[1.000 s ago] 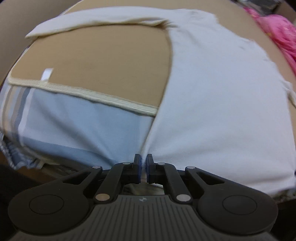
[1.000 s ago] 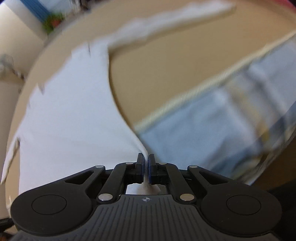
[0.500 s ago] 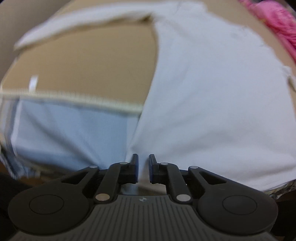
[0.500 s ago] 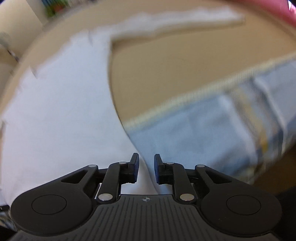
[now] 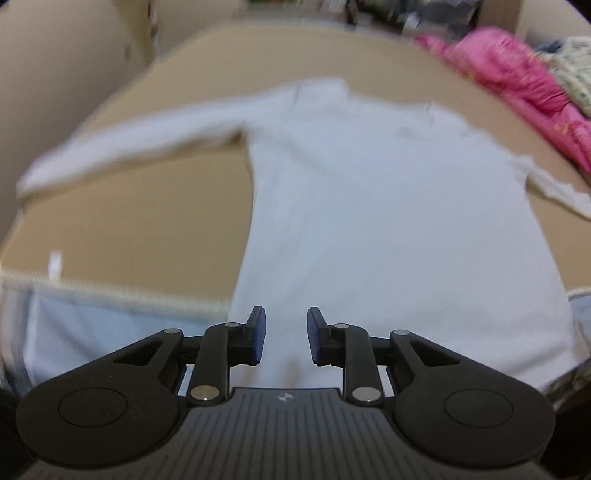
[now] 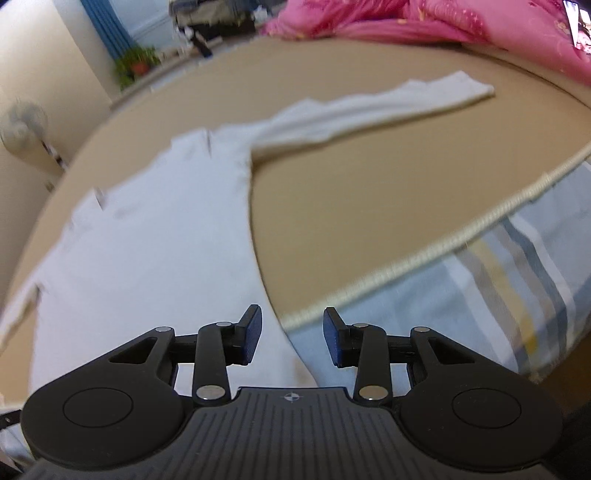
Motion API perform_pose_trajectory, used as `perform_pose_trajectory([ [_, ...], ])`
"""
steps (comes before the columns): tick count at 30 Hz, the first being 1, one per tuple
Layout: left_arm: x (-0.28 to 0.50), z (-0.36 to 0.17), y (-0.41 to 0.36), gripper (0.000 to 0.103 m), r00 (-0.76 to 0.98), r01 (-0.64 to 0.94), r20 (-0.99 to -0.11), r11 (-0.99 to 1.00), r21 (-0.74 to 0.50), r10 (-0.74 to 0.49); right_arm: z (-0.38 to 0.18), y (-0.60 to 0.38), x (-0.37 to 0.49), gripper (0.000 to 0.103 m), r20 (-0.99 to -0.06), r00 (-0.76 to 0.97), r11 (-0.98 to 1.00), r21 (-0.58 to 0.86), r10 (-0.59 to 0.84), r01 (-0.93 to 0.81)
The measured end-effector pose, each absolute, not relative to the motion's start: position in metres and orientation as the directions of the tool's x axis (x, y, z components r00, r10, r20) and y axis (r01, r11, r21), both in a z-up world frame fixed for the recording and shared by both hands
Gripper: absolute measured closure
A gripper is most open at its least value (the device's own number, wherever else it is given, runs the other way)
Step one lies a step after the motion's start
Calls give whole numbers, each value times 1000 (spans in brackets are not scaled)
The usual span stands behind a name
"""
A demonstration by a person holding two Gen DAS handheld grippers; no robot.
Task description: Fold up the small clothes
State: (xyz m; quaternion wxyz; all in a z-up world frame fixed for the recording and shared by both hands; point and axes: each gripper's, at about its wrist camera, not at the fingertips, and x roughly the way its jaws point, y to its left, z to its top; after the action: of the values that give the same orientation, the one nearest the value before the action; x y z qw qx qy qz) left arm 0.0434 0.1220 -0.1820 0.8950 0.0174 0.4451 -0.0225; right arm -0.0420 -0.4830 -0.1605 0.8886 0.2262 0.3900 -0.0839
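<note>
As jaws part, left gripper (image 5: 282, 336) and right gripper (image 6: 292, 336) release shirt (image 5: 388, 229)

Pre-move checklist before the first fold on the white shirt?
1. Left tool released: ok, jaws have just been opening, apart, pads off the cloth.
2. Right tool released: ok, likewise.
3. White shirt body flat on the tan sheet: ok.
4. Long sleeve spread out to the side: ok.
5. Other sleeve laid out: cannot tell, only partly in view.
6. Pink bedding apart from the shirt: ok.
</note>
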Motion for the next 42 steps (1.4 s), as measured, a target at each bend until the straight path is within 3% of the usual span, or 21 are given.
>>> perform_pose_trajectory([
  [3,43,-155,108,71,709,111,-703,993,31,-57,-131,-493,-37,64,-675,737,888,350,19,297],
  [5,45,-137,100,50,757,147,-647,989,36,-89,-108,-503,-31,64,-615,788,896,358,13,264],
  [7,52,-122,97,36,795,167,-597,985,44,-108,-89,-517,-21,63,-552,834,912,344,4,224],
  [10,71,-92,87,31,840,195,-526,979,64,-133,-75,-540,-7,61,-469,883,932,310,-21,187],
  [13,96,-89,76,18,875,250,-451,962,112,-175,-81,-560,5,53,-444,891,932,276,-92,234],
  [15,102,-95,64,18,884,281,-425,948,151,-195,-97,-568,15,53,-491,852,918,227,-179,324],
  [18,129,-134,57,18,883,284,-433,942,180,-184,-114,-585,35,55,-565,804,866,294,-184,405],
  [21,158,-174,64,23,810,273,-570,947,166,-134,-123,-589,48,55,-618,752,867,224,-228,446],
  [22,168,-180,61,25,811,222,-580,955,198,-68,-125,-590,53,55,-630,744,870,218,-221,443],
  [26,193,-192,62,23,799,166,-600,976,137,-52,-135,-595,70,55,-651,720,870,186,-239,456],
  [30,211,-210,60,23,766,154,-643,976,151,-22,-144,-597,75,55,-664,698,864,154,-268,479],
  [39,213,-162,76,23,751,93,-660,988,121,10,-164,-645,101,56,-664,687,814,201,-295,545],
  [42,216,-162,77,23,743,88,-669,988,123,17,-174,-668,109,74,-669,684,772,259,-291,581],
])
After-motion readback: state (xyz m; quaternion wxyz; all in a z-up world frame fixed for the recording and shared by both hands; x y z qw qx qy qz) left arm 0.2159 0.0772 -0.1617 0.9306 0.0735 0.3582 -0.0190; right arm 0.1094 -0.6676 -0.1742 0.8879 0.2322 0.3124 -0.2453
